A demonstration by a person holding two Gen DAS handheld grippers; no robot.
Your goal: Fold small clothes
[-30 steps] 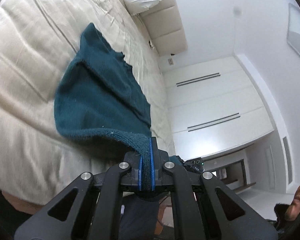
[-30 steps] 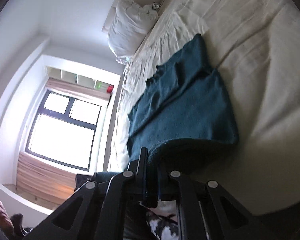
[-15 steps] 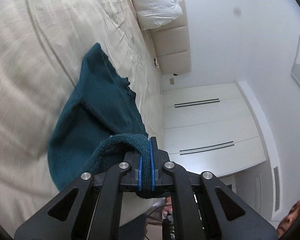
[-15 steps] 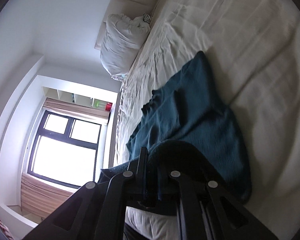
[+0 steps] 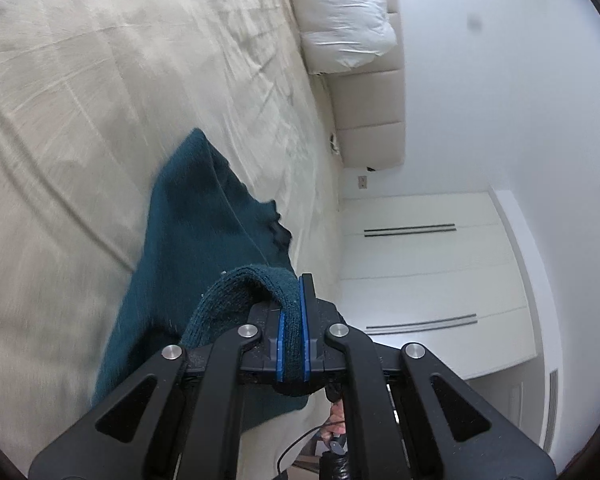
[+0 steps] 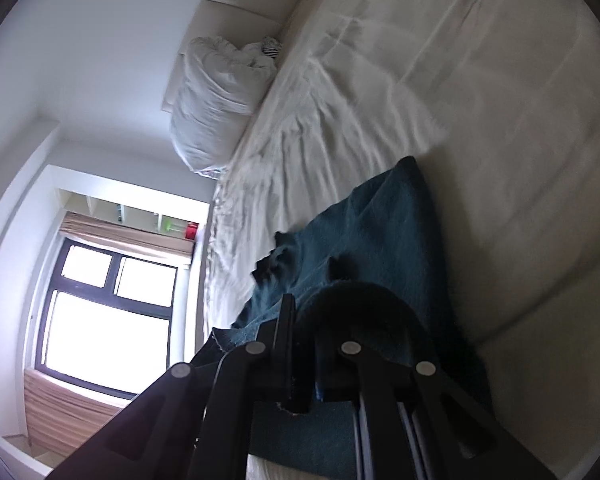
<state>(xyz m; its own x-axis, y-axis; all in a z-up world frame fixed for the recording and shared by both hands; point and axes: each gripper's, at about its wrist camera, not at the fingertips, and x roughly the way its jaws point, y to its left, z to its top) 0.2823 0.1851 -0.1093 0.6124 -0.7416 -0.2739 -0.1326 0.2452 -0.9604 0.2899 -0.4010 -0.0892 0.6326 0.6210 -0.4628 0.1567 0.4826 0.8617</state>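
Observation:
A dark teal knitted garment (image 5: 204, 232) lies on the cream bed sheet (image 5: 80, 112). Its near hem is lifted and curled over toward the far end. My left gripper (image 5: 292, 320) is shut on one corner of that hem, the fabric pinched between the blue pads. In the right wrist view the same garment (image 6: 380, 232) stretches away on the bed sheet (image 6: 480, 80). My right gripper (image 6: 304, 344) is shut on the other corner of the hem, which arches dark over the fingers.
A white pillow (image 5: 340, 16) leans on the padded headboard (image 5: 370, 112) at the far end of the bed. White wardrobe doors (image 5: 420, 272) stand beyond the bed's side. A window (image 6: 108, 300) is on the other side.
Both grippers have carried the held hem up and forward over the garment toward the pillow end. The near part now doubles over the rest.

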